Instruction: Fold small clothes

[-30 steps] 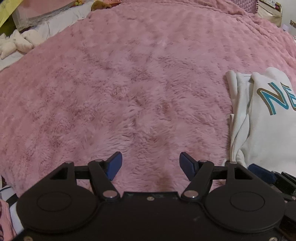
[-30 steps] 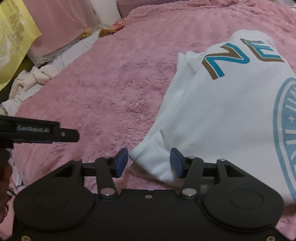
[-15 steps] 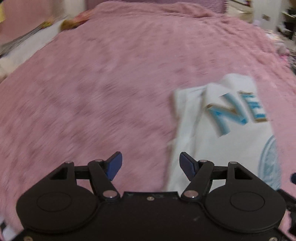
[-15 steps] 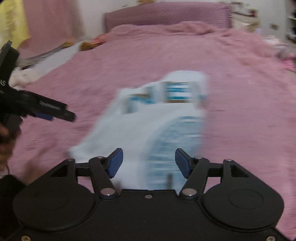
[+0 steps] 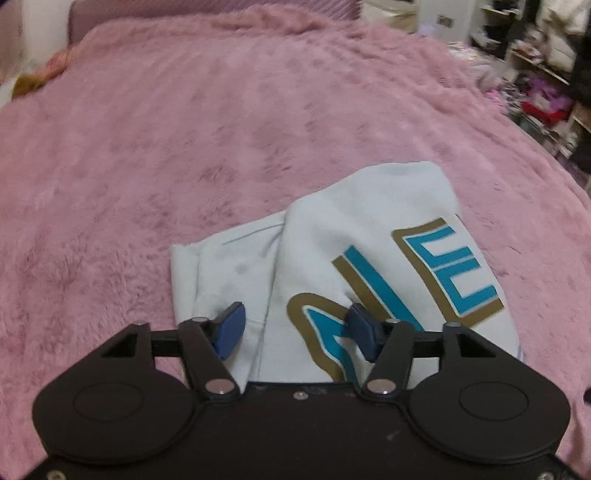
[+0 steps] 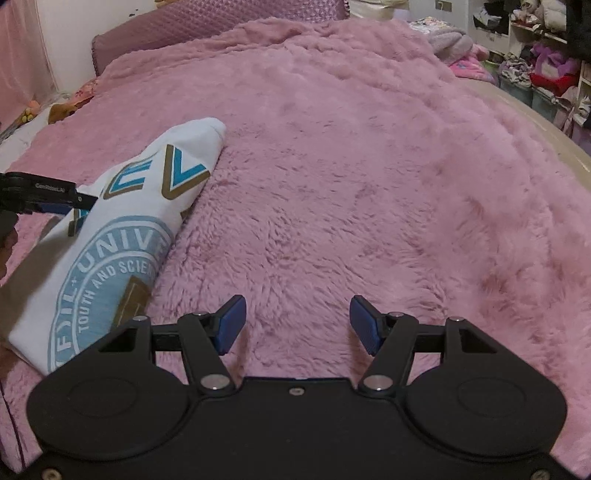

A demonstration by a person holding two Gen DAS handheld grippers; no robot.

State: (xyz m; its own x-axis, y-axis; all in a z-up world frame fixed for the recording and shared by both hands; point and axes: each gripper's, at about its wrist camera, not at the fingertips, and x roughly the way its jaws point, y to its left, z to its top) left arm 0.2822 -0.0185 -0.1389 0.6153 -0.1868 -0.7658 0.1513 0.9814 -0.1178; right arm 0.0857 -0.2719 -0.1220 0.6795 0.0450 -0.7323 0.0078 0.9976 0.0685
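bed: pink fluffy blanket (image 6: 369,166) | headboard (image 6: 221,22) | right: cluttered shelves (image 6: 546,55)

- "UNIVE", "AND SCIE" and "TOUTH" readable in the round blue seal on the white garment (image 6: 110,258)
- Big teal-and-gold "NE" on it too
- Small white lettering on the left gripper (image 6: 48,192), too blurred to read

We count one white sweatshirt (image 5: 362,236), folded, one pink fluffy blanket (image 6: 369,166) on one bed, and two claws, left claw (image 5: 293,330) and right claw (image 6: 295,325).
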